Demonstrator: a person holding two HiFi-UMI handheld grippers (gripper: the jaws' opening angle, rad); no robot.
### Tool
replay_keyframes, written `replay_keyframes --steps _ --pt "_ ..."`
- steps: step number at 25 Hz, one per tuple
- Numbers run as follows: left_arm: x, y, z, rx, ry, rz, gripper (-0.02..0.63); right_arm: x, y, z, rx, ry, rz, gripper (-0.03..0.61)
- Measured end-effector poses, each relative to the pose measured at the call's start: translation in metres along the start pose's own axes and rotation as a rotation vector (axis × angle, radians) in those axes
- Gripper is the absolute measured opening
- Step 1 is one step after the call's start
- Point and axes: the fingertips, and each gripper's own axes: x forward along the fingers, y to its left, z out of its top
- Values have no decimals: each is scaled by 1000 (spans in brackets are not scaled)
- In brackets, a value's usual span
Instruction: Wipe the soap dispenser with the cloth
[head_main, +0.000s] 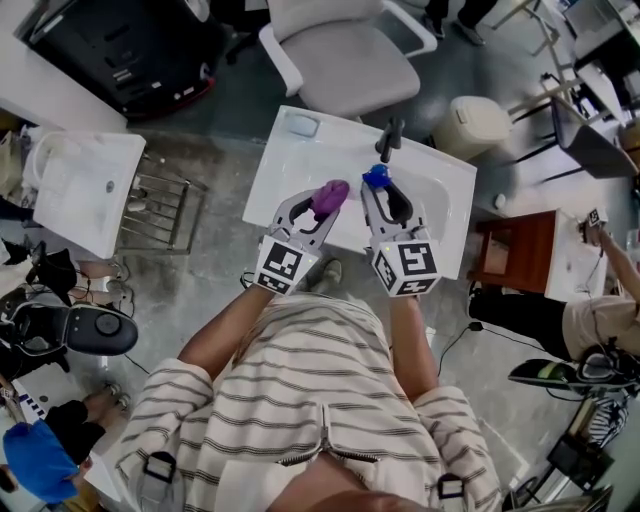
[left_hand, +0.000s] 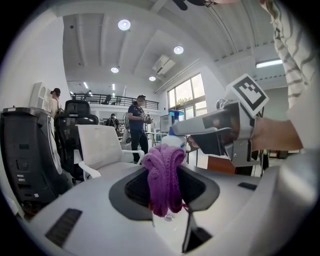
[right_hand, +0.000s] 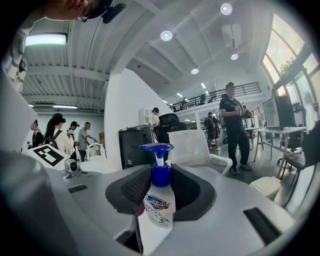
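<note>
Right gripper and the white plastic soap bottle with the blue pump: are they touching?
Touching: the right gripper view shows the right gripper clamping the soap bottle.

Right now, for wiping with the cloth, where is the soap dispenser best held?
Probably at the blue collar, from the side with level jaws, as the right gripper holds it. The soap dispenser is upright, its pump head overhangs the jaws, and the labelled body shows free for the cloth.

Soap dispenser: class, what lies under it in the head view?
The white sink lies below the dispenser. The right gripper holding it covers its body and the spot directly beneath.
</note>
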Motion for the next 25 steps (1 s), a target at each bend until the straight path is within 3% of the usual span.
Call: replay_keyframes --steps 10,20,25 --pt "15 15 12 52 -24 -153 130 -3 1 -2 -24 -7 86 130" --pt "20 15 11 43 -57 -365 130 -4 12 -7 -16 -9 171 130" --pt "24 14 7 65 -47 -395 130 -6 20 -9 -36 -8 207 130"
